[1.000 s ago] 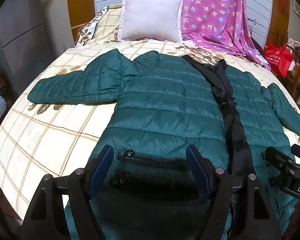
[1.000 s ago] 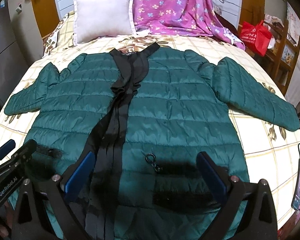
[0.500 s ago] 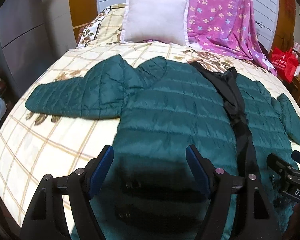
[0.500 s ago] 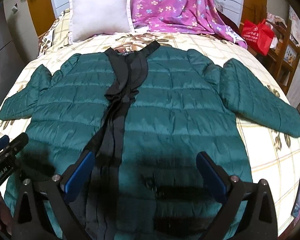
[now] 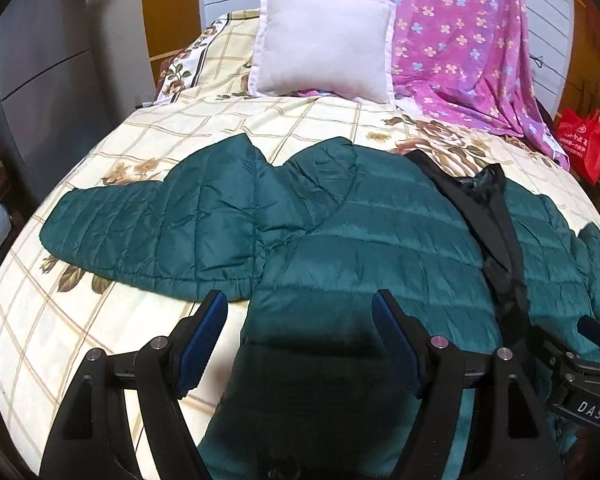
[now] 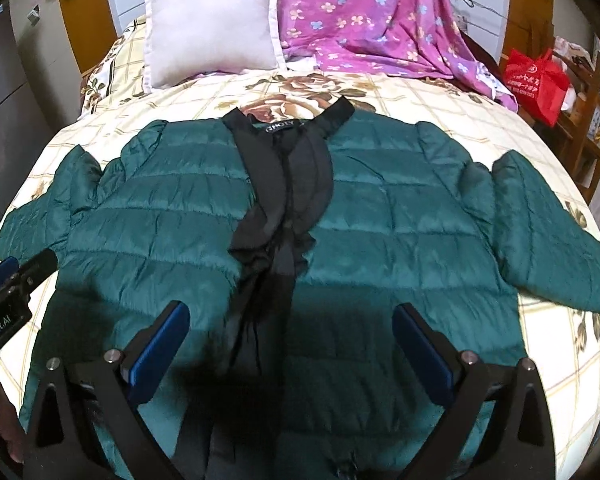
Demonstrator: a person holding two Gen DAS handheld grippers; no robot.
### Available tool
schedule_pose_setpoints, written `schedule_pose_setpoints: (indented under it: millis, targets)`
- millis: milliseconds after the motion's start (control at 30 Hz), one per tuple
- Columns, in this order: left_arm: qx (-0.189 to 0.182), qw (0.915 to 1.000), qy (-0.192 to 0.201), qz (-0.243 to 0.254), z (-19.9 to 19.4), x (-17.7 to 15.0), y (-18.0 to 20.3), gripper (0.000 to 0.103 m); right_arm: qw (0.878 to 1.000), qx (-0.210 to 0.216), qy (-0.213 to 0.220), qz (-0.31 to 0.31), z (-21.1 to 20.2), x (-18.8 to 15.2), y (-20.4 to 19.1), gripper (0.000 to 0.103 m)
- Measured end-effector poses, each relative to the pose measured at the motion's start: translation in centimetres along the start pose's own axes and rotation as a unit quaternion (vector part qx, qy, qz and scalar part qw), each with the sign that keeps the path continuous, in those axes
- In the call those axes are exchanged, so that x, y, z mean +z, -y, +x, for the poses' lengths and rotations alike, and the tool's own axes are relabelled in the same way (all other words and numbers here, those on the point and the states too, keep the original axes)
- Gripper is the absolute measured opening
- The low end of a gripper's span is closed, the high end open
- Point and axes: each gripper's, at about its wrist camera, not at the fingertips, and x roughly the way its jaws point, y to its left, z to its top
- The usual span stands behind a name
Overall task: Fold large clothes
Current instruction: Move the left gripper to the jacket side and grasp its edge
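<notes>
On the bed (image 6: 380, 92), spread flat with its front up and its collar toward the headboard, lay the green quilted jacket (image 6: 380, 216), filling most of the near half of the checked bedspread. It looked light, puffy and soft, with a shiny shell that would likely slide between the pads, so a pinch would need to gather a good fold of the padding; it would flop rather than hold any crease. The best holds seemed to be the hem corners nearest the tongs or the cuff of a sleeve, each an edge thick enough to bite. Its body was stitched in horizontal bands, and a black lining (image 6: 284, 184) showed down the open front and at the collar, where a small label sat. One sleeve (image 5: 152, 236) stretched out flat to the side in the left view, the other sleeve (image 6: 552, 232) angled down toward the bed's edge in the right view. Both the left tongs (image 5: 300, 332) and the right tongs (image 6: 292, 344) hung over the lower part of the jacket with their blue pads wide apart and nothing between them. Beyond the collar a white pillow (image 6: 212, 24) leaned beside a pink flowered blanket (image 6: 372, 12), and a red bag (image 6: 536, 80) sat off to the side.
</notes>
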Motion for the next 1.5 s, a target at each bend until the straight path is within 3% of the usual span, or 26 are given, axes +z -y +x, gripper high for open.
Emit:
schedule_pose_setpoints:
  millis: [433, 1000, 1300, 1500]
  targets:
    - [0.004, 0.9999, -0.005, -0.013, 2.5, 1.3, -1.0, 0.045, 1.000, -0.006, -0.012, 0.005, 3.3, 1.3, 0.0, 0.103]
    - [0.014, 0.9997, 0.001, -0.017, 2.4, 1.9, -2.4, 0.045, 1.000, -0.009, -0.015, -0.009, 3.7, 1.3, -1.2, 0.103]
    - [0.036, 0.9984, 0.006, -0.044, 2.2, 2.3, -6.3, 0.045, 1.000, -0.007, -0.016, -0.013, 3.9, 1.4, -1.6, 0.103]
    - [0.051, 0.9953, 0.005, -0.083, 2.5, 2.3, -11.7, 0.045, 1.000, -0.008, -0.018, -0.018, 4.0, 1.3, -2.0, 0.103]
